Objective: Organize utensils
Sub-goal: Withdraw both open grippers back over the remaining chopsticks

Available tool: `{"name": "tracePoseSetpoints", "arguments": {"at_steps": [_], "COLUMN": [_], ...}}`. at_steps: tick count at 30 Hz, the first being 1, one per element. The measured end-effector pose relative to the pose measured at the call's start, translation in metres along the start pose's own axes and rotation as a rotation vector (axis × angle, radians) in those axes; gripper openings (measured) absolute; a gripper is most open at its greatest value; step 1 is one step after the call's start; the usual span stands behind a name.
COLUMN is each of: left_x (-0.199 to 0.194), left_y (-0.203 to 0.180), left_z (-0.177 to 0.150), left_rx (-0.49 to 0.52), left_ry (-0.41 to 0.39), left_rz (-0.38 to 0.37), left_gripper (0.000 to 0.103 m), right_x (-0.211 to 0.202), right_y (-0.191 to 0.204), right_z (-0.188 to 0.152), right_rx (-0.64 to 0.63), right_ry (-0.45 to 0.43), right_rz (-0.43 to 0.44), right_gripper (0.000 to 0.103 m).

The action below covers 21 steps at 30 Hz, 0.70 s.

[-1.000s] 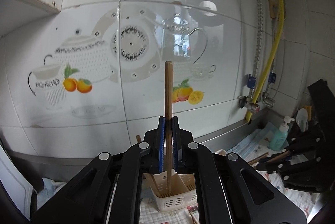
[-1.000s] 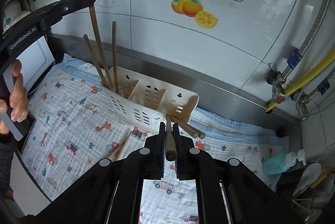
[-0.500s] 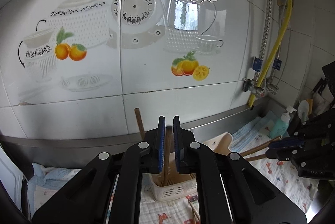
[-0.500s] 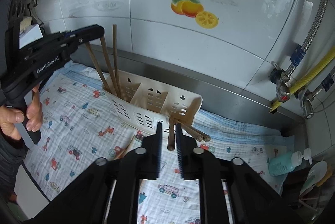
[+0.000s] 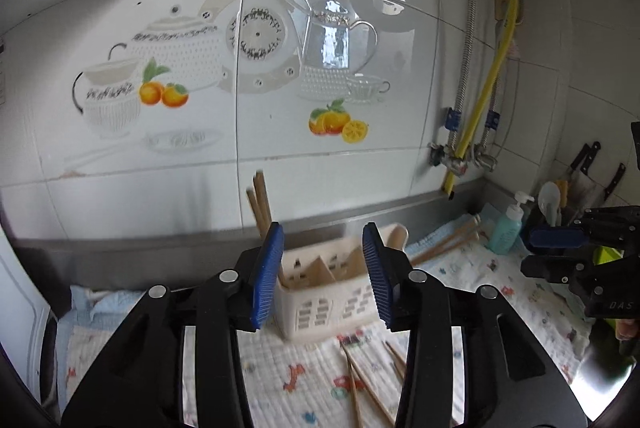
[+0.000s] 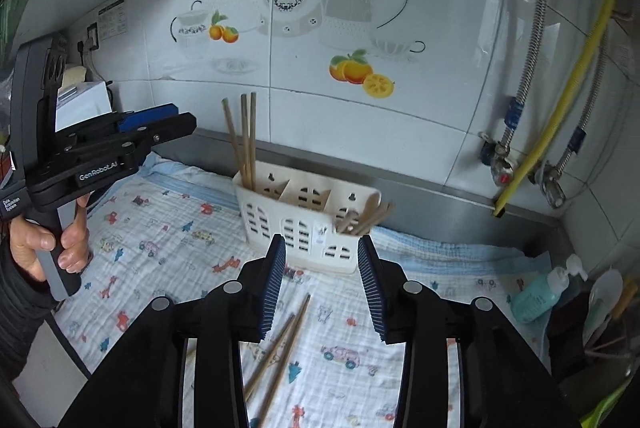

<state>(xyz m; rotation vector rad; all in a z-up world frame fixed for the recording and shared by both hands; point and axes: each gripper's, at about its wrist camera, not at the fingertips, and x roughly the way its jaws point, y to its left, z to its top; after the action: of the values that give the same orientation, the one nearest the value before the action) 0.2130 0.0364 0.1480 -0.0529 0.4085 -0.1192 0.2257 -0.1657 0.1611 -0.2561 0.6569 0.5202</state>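
Both tongs stand apart and hold nothing. The left tongs hover just above the left end of the caddy, the cream slotted holder that sits near the back edge of the counter on its printed cloth; a second ago they clamped one chopstick upright over that end compartment, and it now stands there with the other upright chopsticks, so the release looks deliberate, the stick dropped where the long ones are gathered. The right tongs hang in front of the caddy's right end; a second ago they gripped a wooden handle, and now the wooden utensils lean out of the right compartment. Loose chopsticks lie on the cloth toward the front edge, probably the next to be sorted.
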Motion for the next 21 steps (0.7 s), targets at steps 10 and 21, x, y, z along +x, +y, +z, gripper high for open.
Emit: {"name": "tracePoseSetpoints", "arguments": {"at_steps": [10,21], "left_x": [-0.028,-0.033], "left_y": [0.003,0.010], "left_z": [-0.094,-0.169], "left_rx": [-0.051,-0.137], "left_ry": [0.132,0.238], "left_rz": [-0.012,0.009], "left_gripper": [0.042,0.048], "right_x": [0.005,0.036], "right_y": [0.028,0.046], "right_z": [-0.099,-0.181], "right_rx": [0.072,0.179], "right_ry": [0.020,0.081], "right_rz": [0.025,0.005], "right_gripper": [0.037,0.034]}}
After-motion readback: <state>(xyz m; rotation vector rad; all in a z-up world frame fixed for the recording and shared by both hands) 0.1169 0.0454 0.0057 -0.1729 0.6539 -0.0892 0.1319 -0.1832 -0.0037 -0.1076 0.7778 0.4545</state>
